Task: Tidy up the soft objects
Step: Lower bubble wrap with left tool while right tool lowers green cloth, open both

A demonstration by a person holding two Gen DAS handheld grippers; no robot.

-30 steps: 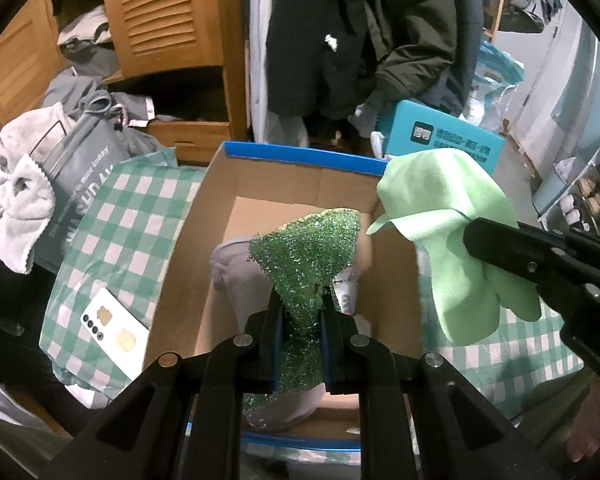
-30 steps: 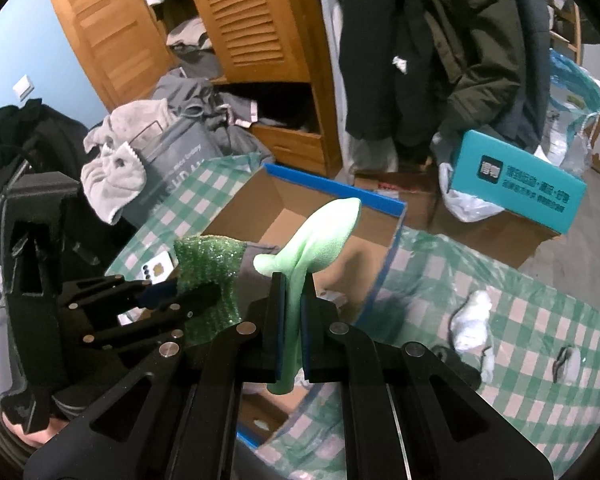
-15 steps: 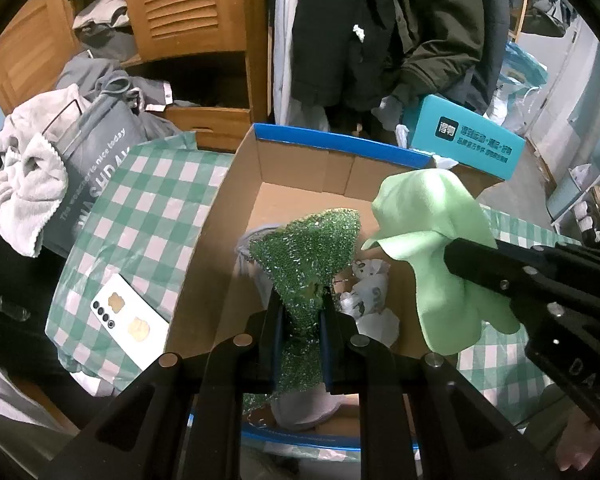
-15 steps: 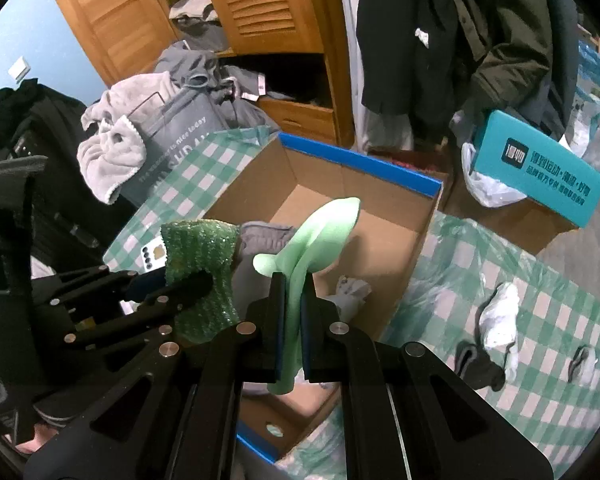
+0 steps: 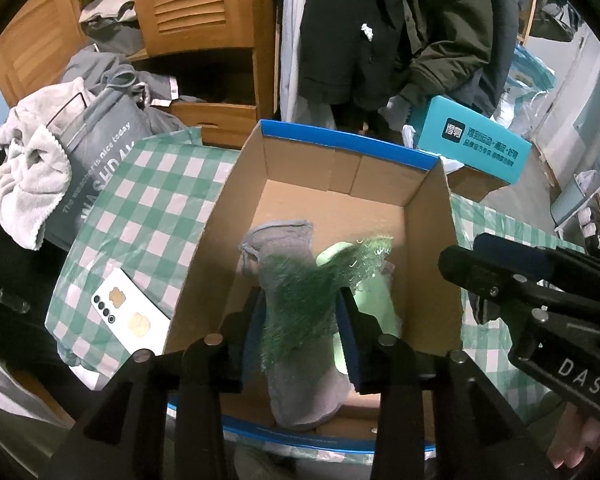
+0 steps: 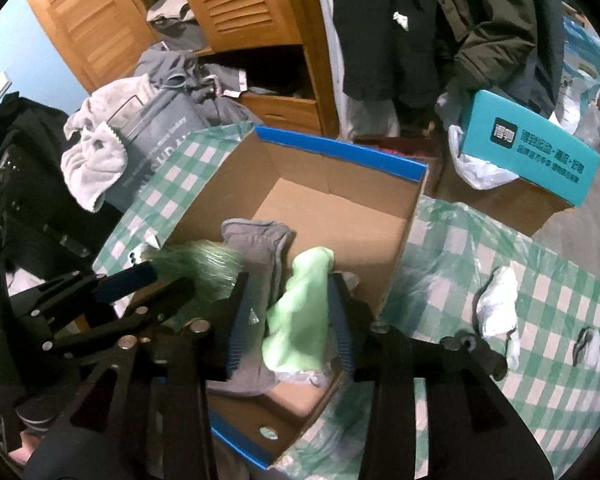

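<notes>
We are holding both grippers over the open brown cardboard box with the blue rim [image 5: 342,142], which is sitting on the green-and-white checked cloth [image 5: 140,216], and both sets of jaws are opening. Between the fingers of the left gripper [image 5: 300,328] the dark green glittery scrubbing cloth [image 5: 304,300] is blurring as it is slipping free, no longer pinched, and dropping toward the box floor. The right gripper [image 6: 286,320] is likewise standing apart around the light green microfibre cloth [image 6: 300,312], which is sagging loose between the pads and, as far as we can judge, is already falling inside the box.

A grey knitted sock-like piece [image 5: 284,248] is already lying on the box floor beneath both cloths, so we are reckoning three soft things as in or nearly in. What is left, we think: a crumpled white cloth [image 6: 498,304] and a small dark-and-white piece [image 6: 588,346] are still lying on the checked cloth to the right of the box. A white phone [image 5: 130,316] is resting left of the box, and it seems no part of the job.
</notes>
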